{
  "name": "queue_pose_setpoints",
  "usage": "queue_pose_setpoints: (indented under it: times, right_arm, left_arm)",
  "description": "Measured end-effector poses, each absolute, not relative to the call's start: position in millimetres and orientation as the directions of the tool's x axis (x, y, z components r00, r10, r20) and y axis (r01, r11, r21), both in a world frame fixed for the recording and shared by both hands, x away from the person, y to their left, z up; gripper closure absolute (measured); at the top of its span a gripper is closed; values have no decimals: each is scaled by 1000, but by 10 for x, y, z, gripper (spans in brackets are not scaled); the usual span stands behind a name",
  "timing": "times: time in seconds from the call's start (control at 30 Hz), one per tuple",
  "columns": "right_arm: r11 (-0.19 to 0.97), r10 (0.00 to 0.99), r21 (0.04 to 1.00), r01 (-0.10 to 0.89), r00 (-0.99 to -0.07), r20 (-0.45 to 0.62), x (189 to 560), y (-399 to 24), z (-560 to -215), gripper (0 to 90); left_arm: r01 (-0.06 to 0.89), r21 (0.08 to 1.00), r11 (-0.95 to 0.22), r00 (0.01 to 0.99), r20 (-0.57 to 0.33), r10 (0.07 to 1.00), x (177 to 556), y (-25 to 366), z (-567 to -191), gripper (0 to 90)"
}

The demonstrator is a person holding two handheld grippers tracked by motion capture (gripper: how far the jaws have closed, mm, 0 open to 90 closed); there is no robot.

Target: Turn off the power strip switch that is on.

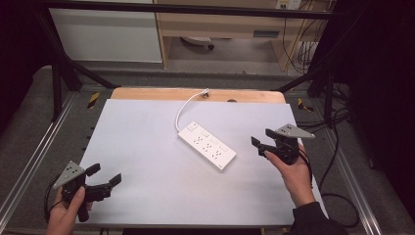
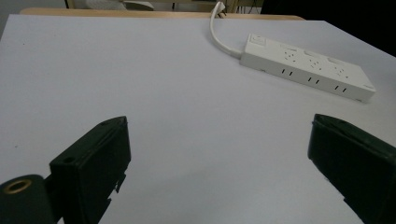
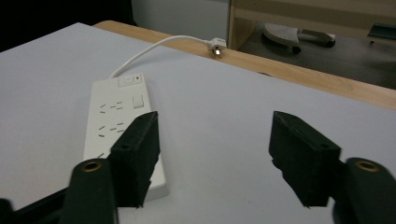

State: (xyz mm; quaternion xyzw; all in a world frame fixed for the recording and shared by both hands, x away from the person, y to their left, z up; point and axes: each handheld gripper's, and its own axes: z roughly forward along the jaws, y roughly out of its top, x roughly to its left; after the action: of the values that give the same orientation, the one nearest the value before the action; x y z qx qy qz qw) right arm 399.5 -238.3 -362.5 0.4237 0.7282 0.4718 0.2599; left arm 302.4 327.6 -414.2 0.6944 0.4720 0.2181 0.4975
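Lying flat on the surface (image 1: 147,186), the white power strip (image 1: 207,146), just ahead of the right gripper's (image 1: 261,143) fingers and a little to their left in the right gripper view. Far off from the left gripper's (image 1: 103,175) fingers, up and to their right in the left gripper view. Trailing from the strip's far end, a white cord (image 1: 183,110), curving away to a plug (image 1: 204,92) near the wooden back edge.

Spread apart and holding nothing, both pairs of fingers; the left pair standing wider, the right pair part way in, with only bare surface between them. Not touching the strip at all.

Likely handling like a hard plastic box: stiff, not bending, fairly light, smooth and a bit slippery on its sides. Probably not breaking easily. Cord soft and floppy, likely dragging behind and tugging when lifted.

Best taking hold across the narrow width, fingers pressing on the two long sides, near the middle for balance. Staying off the switch (image 3: 130,80) end. Hard to tell how thick the strip is from here, maybe low enough for the fingers to scrape the surface.
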Motion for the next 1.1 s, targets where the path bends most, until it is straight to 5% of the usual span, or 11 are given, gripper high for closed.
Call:
queue_pose_setpoints:
  times: [0.43, 1.1]
  right_arm:
    - [207, 872, 919, 336, -489, -18, 4059, -2347, -3555, 754]
    - [202, 856, 929, 309, -518, -14, 4216, -2282, -3468, 888]
  left_arm:
    - [439, 896, -63, 461, -165, 872, 3025, 3275, -4143, 58]
    - [439, 896, -62, 460, -165, 872, 3025, 3280, -4143, 59]
